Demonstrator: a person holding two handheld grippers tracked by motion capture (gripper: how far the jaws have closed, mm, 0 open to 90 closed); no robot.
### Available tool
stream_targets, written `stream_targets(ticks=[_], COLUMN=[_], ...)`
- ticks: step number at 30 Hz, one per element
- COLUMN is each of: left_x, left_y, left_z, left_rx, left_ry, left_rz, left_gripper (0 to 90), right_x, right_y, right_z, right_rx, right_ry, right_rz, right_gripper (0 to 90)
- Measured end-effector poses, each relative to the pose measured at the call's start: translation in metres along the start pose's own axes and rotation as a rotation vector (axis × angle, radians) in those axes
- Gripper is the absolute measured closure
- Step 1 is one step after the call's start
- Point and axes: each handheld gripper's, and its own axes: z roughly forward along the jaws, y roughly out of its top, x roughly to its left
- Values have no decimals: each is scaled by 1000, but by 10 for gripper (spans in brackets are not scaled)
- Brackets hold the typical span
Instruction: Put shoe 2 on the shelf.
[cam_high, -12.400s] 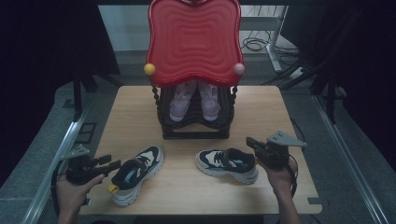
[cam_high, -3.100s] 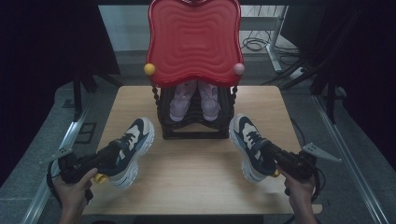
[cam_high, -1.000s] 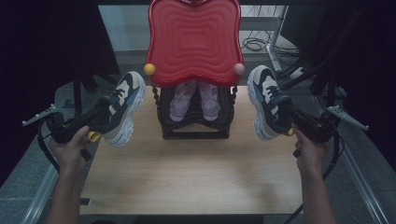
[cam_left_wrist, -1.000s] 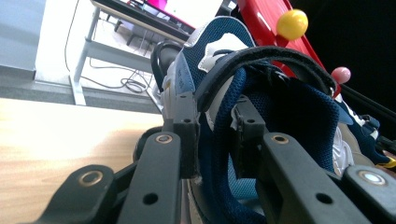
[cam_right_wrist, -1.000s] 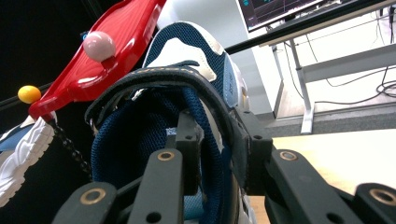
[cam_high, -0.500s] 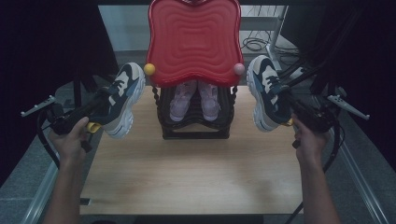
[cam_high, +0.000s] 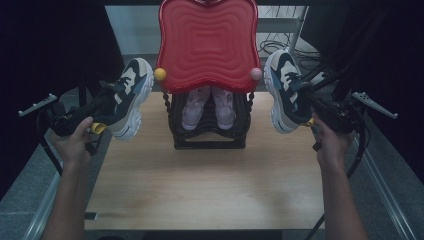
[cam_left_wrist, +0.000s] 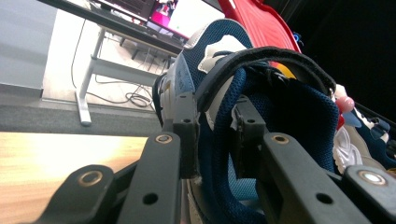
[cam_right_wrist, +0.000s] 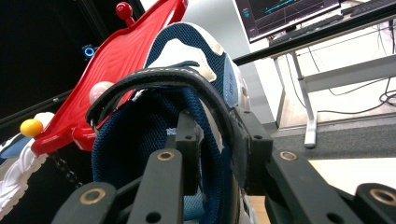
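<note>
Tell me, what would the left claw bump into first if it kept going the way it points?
Probably the wavy red plastic tray top of the black shoe rack. The left claw, clamped on a navy and white sneaker, points up toward its edge, though depth is hard to judge.

Two bare forearms come up from the near edge, no sleeves on either. The left hand carries a black left gripper with a yellow tab by the thumb and a grey three-cornered plate jutting out to the far left. The right gripper is black too, with its own grey plate out to the right and black cables looping down beside the wrist. Up close, the jaws are matte black linkage bars with round metal rivets and small holes.
</note>
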Motion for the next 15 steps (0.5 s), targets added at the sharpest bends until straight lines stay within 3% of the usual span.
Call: stream_targets(ticks=[15], left_x=[-6], left_y=[28], left_z=[9], left_rx=[-34], left_ry=[10], left_rz=[11], left_gripper=[755], right_x=[7], right_y=[16], right_z=[12], right_rx=[-6], right_ry=[13], right_rz=[2], right_gripper=[739])
